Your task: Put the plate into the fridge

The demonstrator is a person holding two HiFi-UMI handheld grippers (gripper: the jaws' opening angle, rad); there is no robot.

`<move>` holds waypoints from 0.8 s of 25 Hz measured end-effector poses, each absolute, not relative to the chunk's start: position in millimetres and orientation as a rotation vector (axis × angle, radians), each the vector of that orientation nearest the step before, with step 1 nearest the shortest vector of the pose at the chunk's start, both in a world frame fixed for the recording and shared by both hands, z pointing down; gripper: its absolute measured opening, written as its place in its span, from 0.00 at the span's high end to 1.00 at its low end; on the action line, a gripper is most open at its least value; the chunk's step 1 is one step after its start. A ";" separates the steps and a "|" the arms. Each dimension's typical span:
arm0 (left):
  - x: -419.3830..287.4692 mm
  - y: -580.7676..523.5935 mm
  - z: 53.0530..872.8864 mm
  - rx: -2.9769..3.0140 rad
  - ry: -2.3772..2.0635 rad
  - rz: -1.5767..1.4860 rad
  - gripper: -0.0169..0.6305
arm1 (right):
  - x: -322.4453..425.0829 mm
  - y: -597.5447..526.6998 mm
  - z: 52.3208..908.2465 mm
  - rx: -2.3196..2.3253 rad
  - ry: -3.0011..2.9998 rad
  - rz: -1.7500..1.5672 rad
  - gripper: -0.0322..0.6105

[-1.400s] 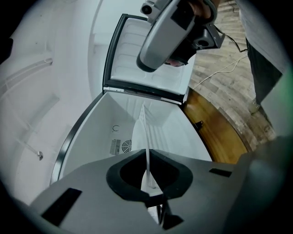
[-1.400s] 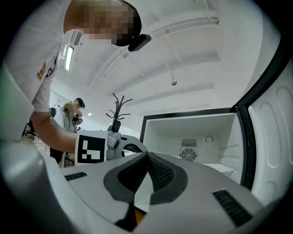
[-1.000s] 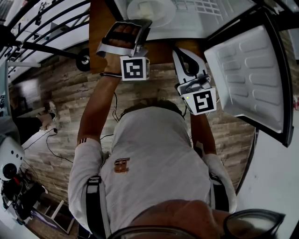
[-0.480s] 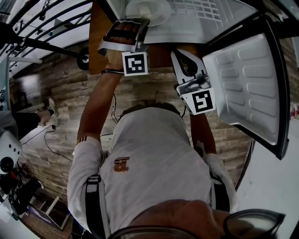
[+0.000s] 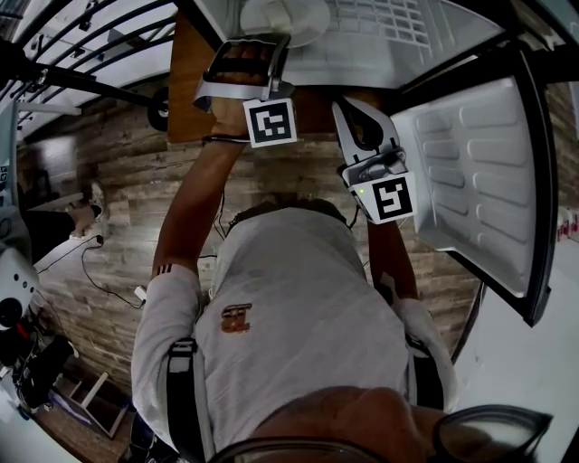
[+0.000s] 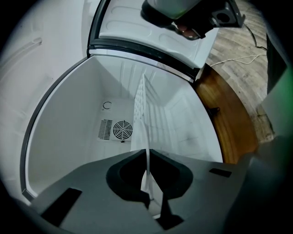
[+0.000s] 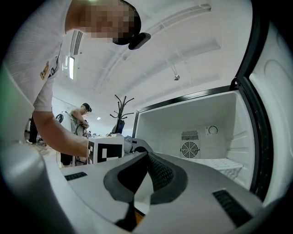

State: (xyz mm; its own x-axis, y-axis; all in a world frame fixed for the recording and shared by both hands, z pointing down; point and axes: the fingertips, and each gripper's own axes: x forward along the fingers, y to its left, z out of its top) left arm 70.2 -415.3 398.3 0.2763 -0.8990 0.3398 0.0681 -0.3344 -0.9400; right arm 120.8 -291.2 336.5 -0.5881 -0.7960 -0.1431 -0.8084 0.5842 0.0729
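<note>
A white plate [image 5: 279, 16] hangs at the mouth of the open fridge [image 5: 398, 41], with my left gripper [image 5: 253, 41] shut on its rim. In the left gripper view the plate [image 6: 139, 134] shows edge-on, pinched between the jaws of the left gripper [image 6: 147, 154], and points into the white fridge cavity [image 6: 68, 119]. My right gripper [image 5: 349, 107] hangs just right of the left one, below the fridge opening. Its jaws [image 7: 146, 155] meet with nothing between them. The left gripper's marker cube [image 7: 105, 153] sits beside it.
The fridge door [image 5: 479, 154] stands swung open at the right. Inside are a wire shelf [image 7: 215, 164] and a round fan grille [image 6: 122, 130] on the back wall. A brown wooden panel [image 5: 188, 81] flanks the fridge. Cables [image 5: 99, 271] lie on the plank floor. A coat rack [image 7: 121, 109] and another person [image 7: 82, 114] stand behind.
The left gripper has carried the plate slightly farther toward the fridge opening. The right gripper has hardly moved.
</note>
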 end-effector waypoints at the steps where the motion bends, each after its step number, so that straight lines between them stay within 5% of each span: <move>1: 70.8 -416.5 398.8 -1.566 0.799 -1.242 0.93 | 122.5 -292.0 337.5 -1.374 2.712 0.196 0.90; 14: 74.4 -423.1 400.2 -1.569 0.852 -1.268 0.92 | 126.6 -305.0 343.3 -1.308 2.720 0.168 0.90; 20: 78.0 -419.1 402.8 -1.598 0.813 -1.236 0.79 | 124.0 -311.6 345.3 -1.301 2.725 0.162 0.90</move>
